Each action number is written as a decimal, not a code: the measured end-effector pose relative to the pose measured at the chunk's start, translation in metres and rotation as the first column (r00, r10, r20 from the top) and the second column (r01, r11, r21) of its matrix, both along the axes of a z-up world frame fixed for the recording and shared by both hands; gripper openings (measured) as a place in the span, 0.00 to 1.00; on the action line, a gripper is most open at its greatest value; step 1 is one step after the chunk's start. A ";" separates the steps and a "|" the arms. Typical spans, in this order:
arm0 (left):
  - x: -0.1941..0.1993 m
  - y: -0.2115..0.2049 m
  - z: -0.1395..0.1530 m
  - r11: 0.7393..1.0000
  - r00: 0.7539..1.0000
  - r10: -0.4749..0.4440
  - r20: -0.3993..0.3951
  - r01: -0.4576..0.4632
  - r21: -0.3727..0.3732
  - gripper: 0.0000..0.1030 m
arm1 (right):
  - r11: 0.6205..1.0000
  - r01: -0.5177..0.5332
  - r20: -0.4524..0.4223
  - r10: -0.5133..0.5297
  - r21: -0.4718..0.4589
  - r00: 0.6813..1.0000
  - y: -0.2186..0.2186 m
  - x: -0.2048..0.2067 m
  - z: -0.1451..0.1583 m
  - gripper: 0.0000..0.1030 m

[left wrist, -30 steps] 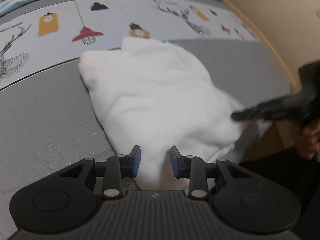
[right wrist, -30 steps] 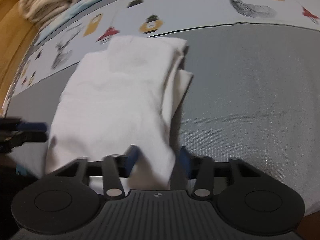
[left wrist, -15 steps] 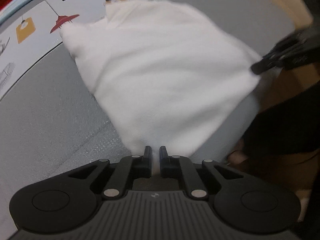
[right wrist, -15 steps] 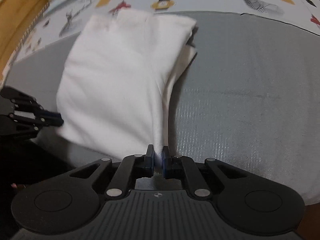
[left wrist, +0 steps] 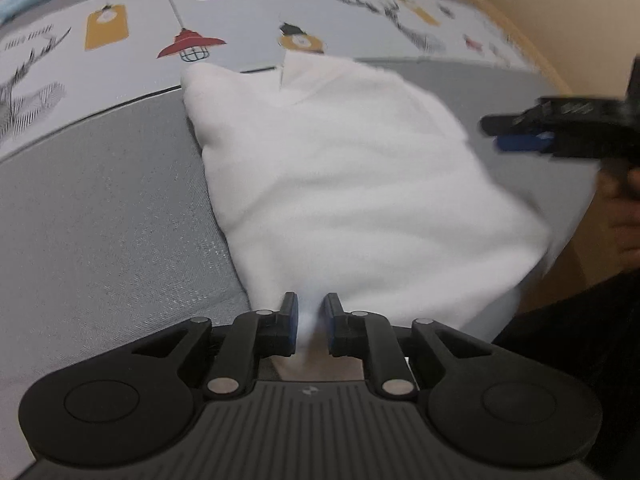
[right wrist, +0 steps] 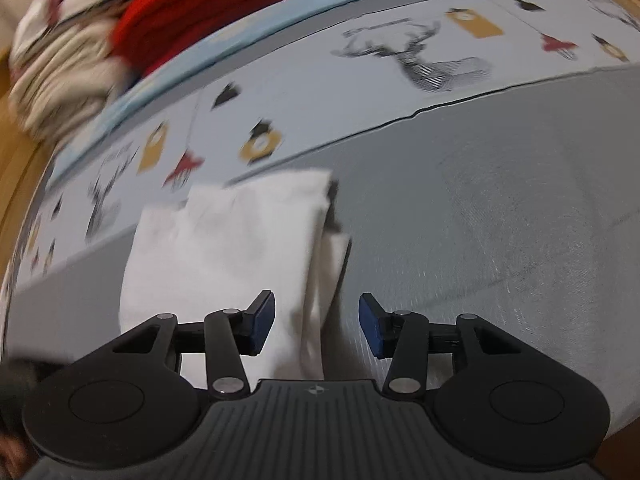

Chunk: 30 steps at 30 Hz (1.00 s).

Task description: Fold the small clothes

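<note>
A white folded garment (left wrist: 340,184) lies on the grey mat (left wrist: 100,208). My left gripper (left wrist: 309,320) is at the garment's near corner. Its jaws are opening, a narrow gap apart, and a thin bit of white cloth hangs loosely between them. In the right wrist view the garment (right wrist: 232,248) shows its folded right edge with a layer poking out beneath. My right gripper (right wrist: 316,320) hovers over that edge, its jaws opening wide and gripping nothing. From the left wrist view the right gripper (left wrist: 516,132) floats clear of the cloth's right side.
The mat's far part (right wrist: 400,92) carries printed deer, lamps and tags. A stack of folded clothes (right wrist: 192,16), red and cream, sits at the back left. A wooden edge (left wrist: 532,36) borders the mat on the right. A hand (left wrist: 624,216) holds the right gripper.
Half a second ago both grippers were shut on the garment's near edge. Now the right jaws stand wide and off the cloth, the left jaws have parted slightly, and the garment lies flatter.
</note>
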<state>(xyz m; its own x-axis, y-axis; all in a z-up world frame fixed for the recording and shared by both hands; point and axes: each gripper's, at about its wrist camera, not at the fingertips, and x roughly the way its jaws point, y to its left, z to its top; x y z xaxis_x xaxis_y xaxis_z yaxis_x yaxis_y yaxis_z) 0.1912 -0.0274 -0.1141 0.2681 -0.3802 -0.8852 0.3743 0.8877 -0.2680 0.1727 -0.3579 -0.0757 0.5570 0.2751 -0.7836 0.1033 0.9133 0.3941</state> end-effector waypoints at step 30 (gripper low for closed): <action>0.058 0.036 -0.011 0.920 0.932 0.330 -0.151 -0.353 -0.172 0.70 | 0.982 0.178 0.068 -0.173 -0.069 0.983 0.016 0.040 -0.003 0.59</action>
<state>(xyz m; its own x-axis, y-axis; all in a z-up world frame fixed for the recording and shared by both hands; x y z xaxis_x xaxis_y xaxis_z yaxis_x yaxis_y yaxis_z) 0.2496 0.0086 -0.1247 0.3111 -0.4500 -0.8371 0.0129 0.8827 -0.4698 0.2124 -0.3421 -0.0787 0.6389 0.1111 -0.7612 0.2421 0.9102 0.3360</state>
